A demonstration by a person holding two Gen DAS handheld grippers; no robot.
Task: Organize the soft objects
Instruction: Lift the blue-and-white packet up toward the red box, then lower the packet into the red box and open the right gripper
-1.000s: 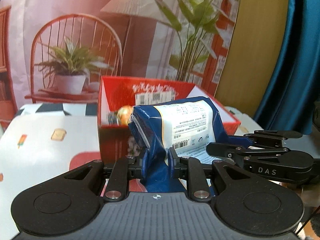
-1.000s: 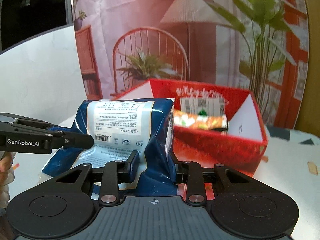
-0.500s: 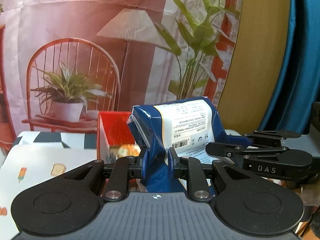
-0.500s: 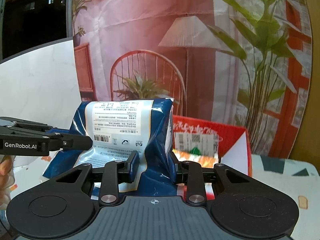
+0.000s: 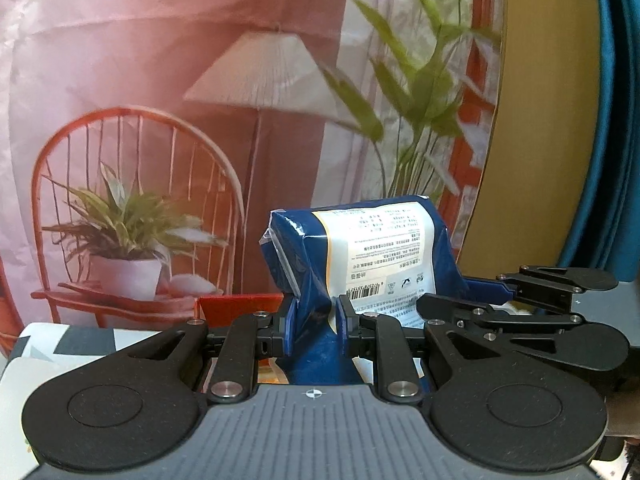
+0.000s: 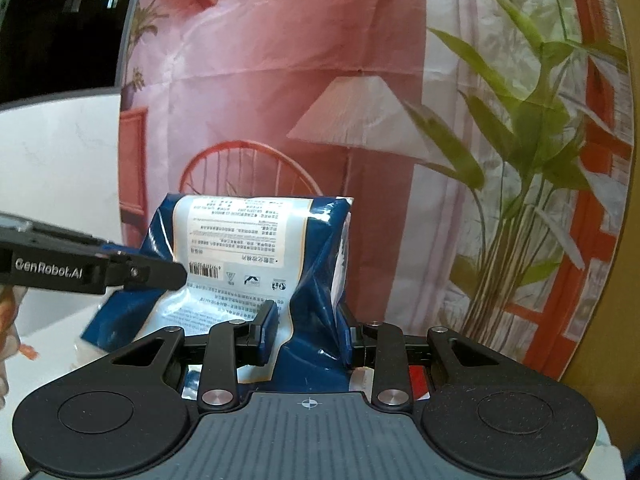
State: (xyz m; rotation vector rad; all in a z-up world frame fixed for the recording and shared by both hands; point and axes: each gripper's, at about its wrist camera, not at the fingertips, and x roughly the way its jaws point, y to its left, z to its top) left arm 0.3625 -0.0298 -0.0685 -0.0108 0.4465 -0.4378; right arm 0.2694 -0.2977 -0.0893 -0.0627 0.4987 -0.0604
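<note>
A soft blue packet with a white printed label (image 5: 372, 248) is held between both grippers, lifted in front of the backdrop. My left gripper (image 5: 314, 326) is shut on its left end. My right gripper (image 6: 308, 332) is shut on its right end, and the packet (image 6: 248, 240) bulges up between them. The right gripper's body shows at the right of the left wrist view (image 5: 520, 316). The left gripper's body shows at the left of the right wrist view (image 6: 92, 270). Only the top edge of the red box (image 5: 240, 306) shows, low behind the left fingers.
A printed backdrop with a chair, a lamp and plants (image 5: 256, 80) hangs close behind. A blue curtain (image 5: 612, 120) is at the right. The patterned tablecloth (image 5: 60, 344) shows low at the left. A white surface (image 6: 52, 332) lies at the left.
Both grippers have risen with the blue packet. The red box has dropped from the middle of both views to the bottom edge, almost out of sight.
</note>
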